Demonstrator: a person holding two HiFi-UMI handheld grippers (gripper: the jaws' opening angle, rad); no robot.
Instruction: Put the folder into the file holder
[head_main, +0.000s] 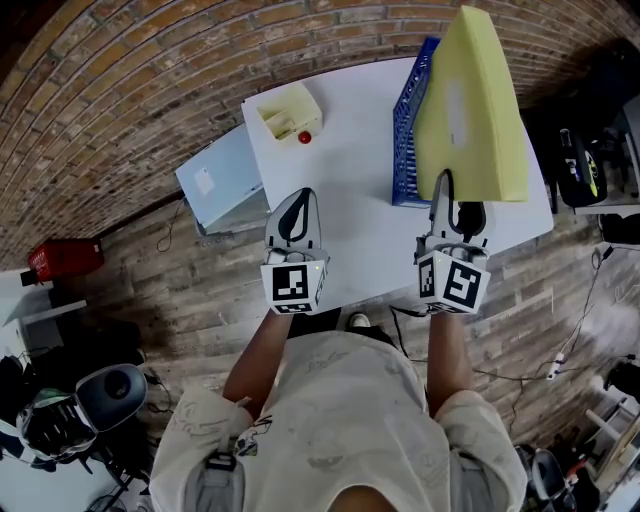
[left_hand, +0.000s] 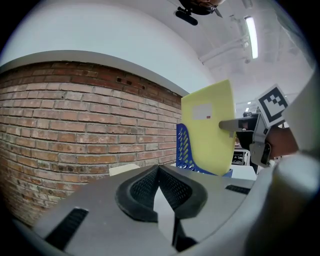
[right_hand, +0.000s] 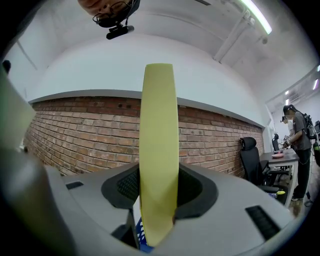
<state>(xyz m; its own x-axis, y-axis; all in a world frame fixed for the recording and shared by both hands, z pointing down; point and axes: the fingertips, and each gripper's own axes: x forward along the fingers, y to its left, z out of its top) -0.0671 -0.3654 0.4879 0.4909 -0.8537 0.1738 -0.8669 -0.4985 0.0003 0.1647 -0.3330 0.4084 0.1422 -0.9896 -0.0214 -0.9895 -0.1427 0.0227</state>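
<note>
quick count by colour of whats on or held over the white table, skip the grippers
yellow: 1, the folder
blue: 1, the file holder
cream: 1, the open box
red: 1, the small round thing
total: 4
</note>
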